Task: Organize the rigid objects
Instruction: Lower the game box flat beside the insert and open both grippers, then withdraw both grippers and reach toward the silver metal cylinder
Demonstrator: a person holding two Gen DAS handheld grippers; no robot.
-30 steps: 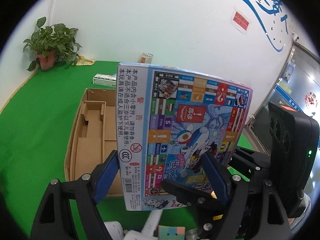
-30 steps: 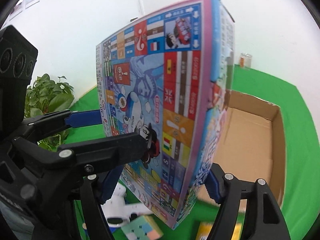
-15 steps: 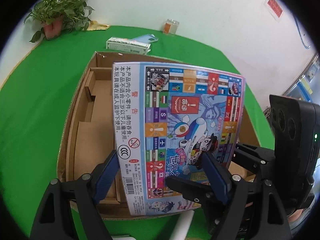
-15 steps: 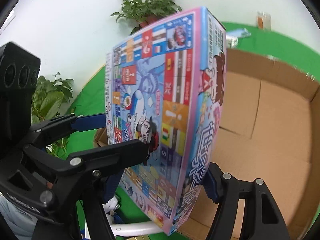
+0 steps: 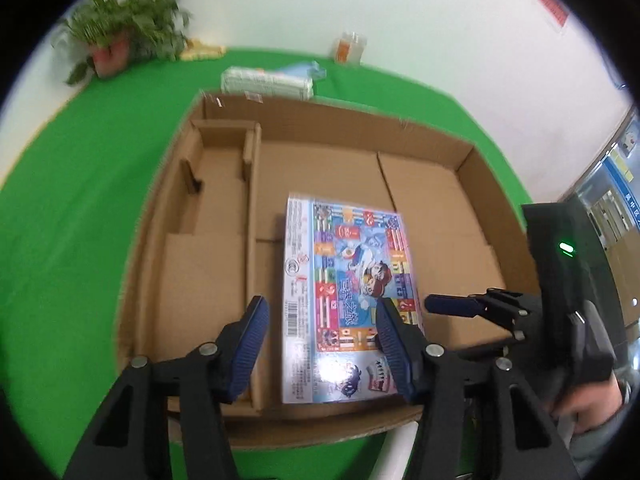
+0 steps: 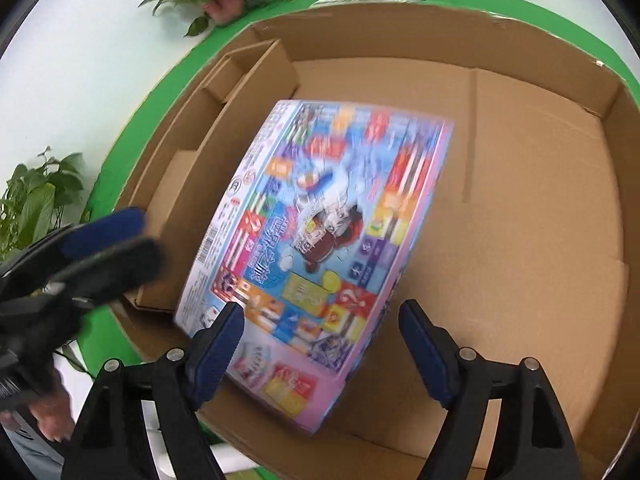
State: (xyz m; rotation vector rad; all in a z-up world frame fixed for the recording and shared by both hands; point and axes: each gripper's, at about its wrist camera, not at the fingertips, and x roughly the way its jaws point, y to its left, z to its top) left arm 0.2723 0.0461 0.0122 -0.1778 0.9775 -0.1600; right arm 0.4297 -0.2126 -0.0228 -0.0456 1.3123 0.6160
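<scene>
One cardboard box (image 5: 472,160), one board game box (image 5: 344,280), two grippers. Game box is flat, glossy, with coloured squares, a cartoon figure and a pink edge; it lies face up on the cardboard box floor, just right of the divider (image 5: 251,216). Earlier both grippers held it upright above; now left gripper (image 5: 322,336) has been closing and right gripper (image 6: 322,344) opening, both apart and clear above it

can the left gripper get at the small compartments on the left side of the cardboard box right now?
Probably yes. The left gripper is open and holds nothing, the compartments are uncovered, and the game box lies flat beside them in the cardboard box.
</scene>
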